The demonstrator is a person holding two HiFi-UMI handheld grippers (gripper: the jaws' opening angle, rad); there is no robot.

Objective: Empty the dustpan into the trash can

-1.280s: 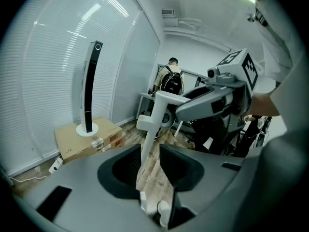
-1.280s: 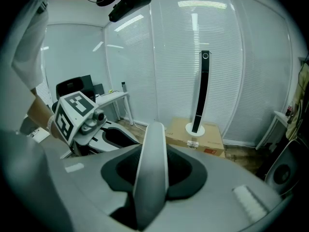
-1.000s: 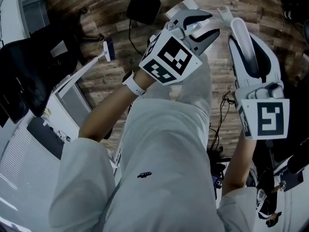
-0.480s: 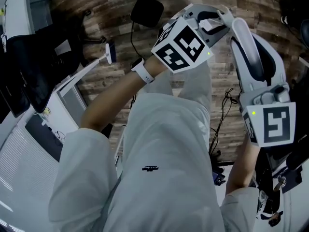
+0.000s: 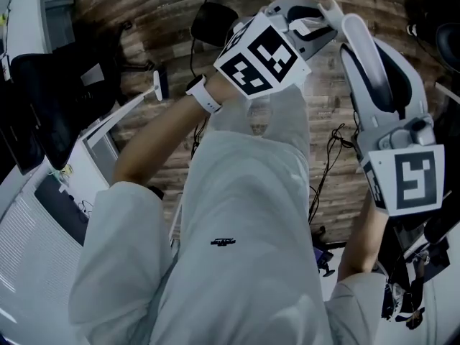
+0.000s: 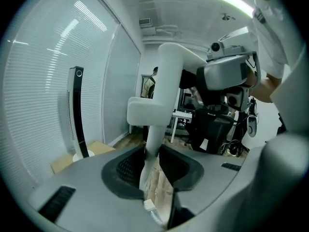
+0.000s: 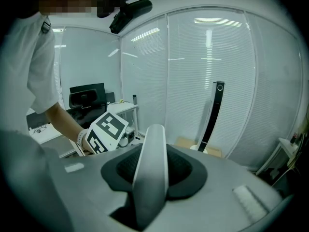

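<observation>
Head view: left claw (image 5: 320, 20) and right claw (image 5: 358, 38) meet at the dustpan's white handle (image 5: 374, 77), above the wood floor (image 5: 144, 20).
Left gripper view: the jaws have just been closing and flank the handle, with a gap at one pad.
Right gripper view: jaws clamped on the handle.

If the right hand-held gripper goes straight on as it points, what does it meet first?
Probably the glass wall with blinds, beyond the white handle that it grips. Depth is unclear, and nothing nearer shows in that line.

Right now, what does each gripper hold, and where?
The right gripper clamps the handle on its shaft. The left gripper, jaws just closing, straddles its far end; grip unclear.
</observation>
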